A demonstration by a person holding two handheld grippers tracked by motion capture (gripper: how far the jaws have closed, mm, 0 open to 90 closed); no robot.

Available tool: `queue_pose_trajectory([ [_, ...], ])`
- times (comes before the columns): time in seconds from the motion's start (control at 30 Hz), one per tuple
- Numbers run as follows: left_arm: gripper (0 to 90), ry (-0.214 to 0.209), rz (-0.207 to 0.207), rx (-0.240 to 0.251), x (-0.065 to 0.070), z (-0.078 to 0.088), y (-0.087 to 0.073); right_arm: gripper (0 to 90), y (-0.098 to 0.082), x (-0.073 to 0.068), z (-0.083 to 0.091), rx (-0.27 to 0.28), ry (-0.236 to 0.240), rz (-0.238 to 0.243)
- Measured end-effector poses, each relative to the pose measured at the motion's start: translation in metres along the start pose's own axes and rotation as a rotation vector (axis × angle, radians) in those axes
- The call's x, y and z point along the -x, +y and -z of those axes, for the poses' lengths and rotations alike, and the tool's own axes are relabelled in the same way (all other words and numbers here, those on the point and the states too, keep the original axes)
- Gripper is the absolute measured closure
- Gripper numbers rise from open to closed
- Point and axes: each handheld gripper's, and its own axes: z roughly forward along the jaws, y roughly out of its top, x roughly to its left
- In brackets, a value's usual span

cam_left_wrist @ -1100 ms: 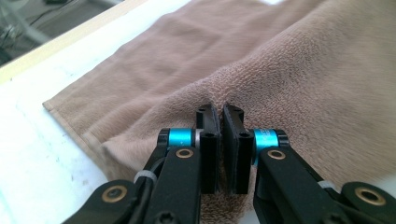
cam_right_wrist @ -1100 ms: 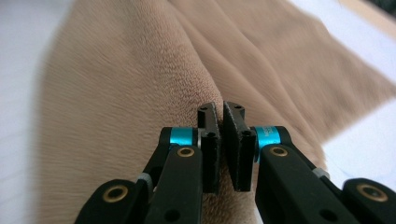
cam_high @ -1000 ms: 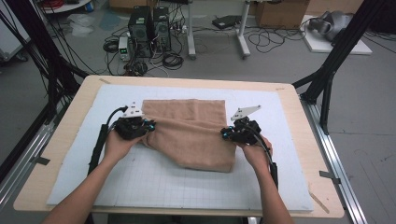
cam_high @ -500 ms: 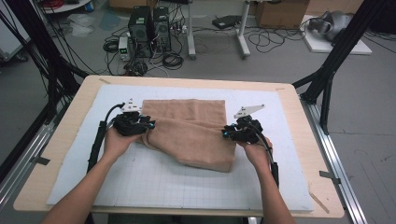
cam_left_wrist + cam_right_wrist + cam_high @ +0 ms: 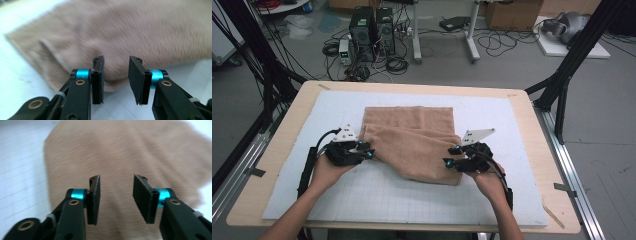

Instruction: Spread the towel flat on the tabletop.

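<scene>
A tan towel (image 5: pixel 414 142) lies folded on the white gridded mat (image 5: pixel 412 200), a little toward twelve o'clock of the mat's middle; its far layer lies flat and squared, while the near layer sits on top of it, skewed, with its loose edge running down toward five o'clock. The mat covers most of the wooden table (image 5: pixel 277 150).

The left gripper (image 5: pixel 368 150) sits at the towel's nine o'clock side, pointing toward three o'clock, its tips just at the cloth's edge; in the left gripper view its jaws have just been opening and stand moderately apart (image 5: pixel 116 80) with nothing pinched between them; a rounded corner of the towel (image 5: pixel 130 35) lies just beyond the pads, over the white mat, and the picture is blurred.

The right gripper (image 5: pixel 451 156) sits at the towel's four o'clock corner, pointing toward nine o'clock; its jaws have likewise just been opening and stand fairly wide (image 5: pixel 116 197); the towel (image 5: pixel 120 152) spreads below and beyond them, and the pads do not press on it; whether the tips brush the cloth I cannot tell.

Each hand comes in from six o'clock, the left hand (image 5: pixel 327 172) and the right hand (image 5: pixel 489 180) wrapped around the gripper bodies; a grey three-cornered plate tops each gripper.
</scene>
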Motion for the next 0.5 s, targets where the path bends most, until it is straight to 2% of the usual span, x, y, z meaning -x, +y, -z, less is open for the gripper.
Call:
queue_pose_trajectory([
  [0.07,59.1,0.006,-0.005,-0.035,0.001,-0.012,-0.001,54.0,-0.003,-0.003,-0.009,-0.050,-0.011,0.010],
  [0.17,55.7,0.051,-0.018,-0.057,0.001,-0.026,-0.001,55.6,-0.008,-0.001,-0.026,-0.115,-0.024,0.010],
  [0.27,58.1,0.084,-0.021,-0.066,0.003,-0.035,-0.001,65.2,-0.010,-0.001,-0.043,-0.207,-0.042,0.037],
  [0.3,61.2,0.100,-0.037,-0.069,0.005,-0.036,0.001,70.0,-0.010,-0.002,-0.046,-0.211,-0.035,0.034],
  [0.4,70.6,0.108,-0.038,-0.068,0.005,-0.036,0.002,82.6,-0.008,-0.001,-0.049,-0.199,-0.004,0.063],
  [0.5,78.2,0.093,-0.021,-0.066,0.005,-0.032,0.002,86.7,-0.008,-0.002,-0.049,-0.193,0.010,0.070],
])
